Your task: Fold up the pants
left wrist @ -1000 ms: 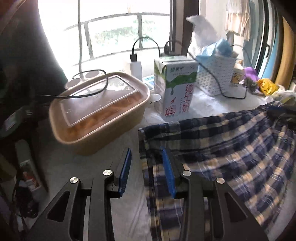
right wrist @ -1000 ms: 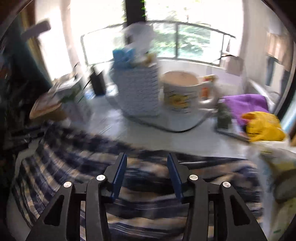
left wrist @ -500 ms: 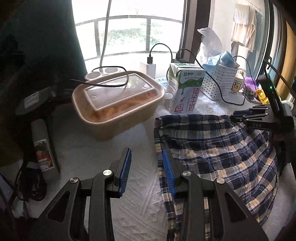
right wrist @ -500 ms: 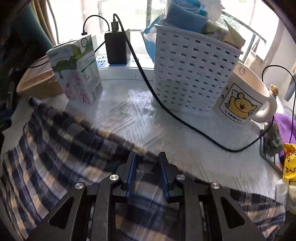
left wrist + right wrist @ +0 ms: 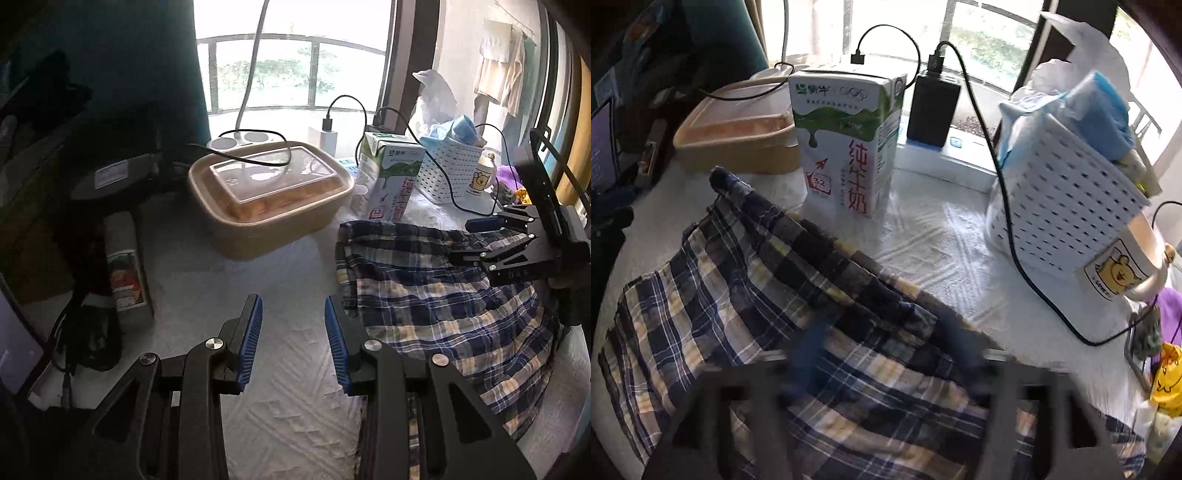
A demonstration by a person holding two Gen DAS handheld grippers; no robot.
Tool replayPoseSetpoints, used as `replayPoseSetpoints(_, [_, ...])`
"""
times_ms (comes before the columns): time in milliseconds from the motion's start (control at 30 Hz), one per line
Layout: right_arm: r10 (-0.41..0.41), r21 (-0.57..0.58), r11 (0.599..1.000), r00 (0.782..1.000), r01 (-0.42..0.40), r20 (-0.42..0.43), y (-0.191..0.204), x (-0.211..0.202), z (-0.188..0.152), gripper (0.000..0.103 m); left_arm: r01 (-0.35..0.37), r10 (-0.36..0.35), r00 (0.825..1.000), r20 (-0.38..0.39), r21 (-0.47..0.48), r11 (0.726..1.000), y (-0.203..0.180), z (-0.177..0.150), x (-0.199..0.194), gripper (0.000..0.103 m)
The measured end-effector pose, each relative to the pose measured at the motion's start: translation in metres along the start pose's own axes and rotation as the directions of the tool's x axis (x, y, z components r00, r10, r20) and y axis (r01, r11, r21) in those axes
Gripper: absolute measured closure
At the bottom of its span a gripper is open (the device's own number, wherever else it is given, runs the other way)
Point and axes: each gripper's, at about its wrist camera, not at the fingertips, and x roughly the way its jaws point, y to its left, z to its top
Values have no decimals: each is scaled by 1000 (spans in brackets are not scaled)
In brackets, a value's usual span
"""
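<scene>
The blue-and-cream plaid pants [image 5: 443,302] lie spread on the white table cover [image 5: 295,406], with the dark waistband edge toward the milk carton. My left gripper [image 5: 293,343] stands open over bare cover, just left of the pants' edge, nothing between its blue pads. My right gripper [image 5: 476,240] hovers at the pants' far right side. In the right wrist view the right gripper [image 5: 882,350] is blurred: its jaws are opening, spread wide above the pants [image 5: 757,295], the fabric lying loose under them.
A tan food box with a clear lid [image 5: 269,192] and a milk carton [image 5: 849,140] stand right behind the pants. A white basket [image 5: 1063,206], a bear mug [image 5: 1123,266], a black charger [image 5: 932,110] and a trailing cable [image 5: 1008,206] crowd the back right. A can [image 5: 125,266] lies at the left.
The right gripper, shut on the pants' edge half a second ago, has spread its jaws and let the fabric go. The left gripper has drawn back leftward off the pants.
</scene>
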Motion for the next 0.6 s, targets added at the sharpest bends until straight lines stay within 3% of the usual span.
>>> replayPoseSetpoints(67, [4, -34, 999, 1000, -3, 10, 6, 7, 6, 30, 2, -2, 1000, -3, -4, 1000, 1, -2, -1, 68])
replayPoseSetpoints(133, [2, -88, 996, 1000, -2, 1, 16, 12, 9, 55, 6, -6, 1000, -8, -3, 1000, 1, -5, -1, 66])
replayPoseSetpoints(167, [2, -103, 995, 1000, -2, -2, 19, 15, 8, 62, 8, -8, 1000, -11, -2, 1000, 0, -6, 0, 64])
replayPoseSetpoints(233, [2, -167, 986, 1000, -3, -8, 30, 23, 9, 97, 12, -12, 1000, -19, 1, 1000, -2, -8, 2, 63])
replayPoseSetpoints(367, [-40, -187, 981, 999, 43, 22, 36, 25, 19, 100, 16, -16, 1000, -18, 7, 1000, -5, -10, 1, 63])
replayPoseSetpoints(600, [-48, -148, 987, 998, 54, 44, 36, 33, 53, 103, 31, -31, 999, -27, 3, 1000, -10, -16, 1, 63])
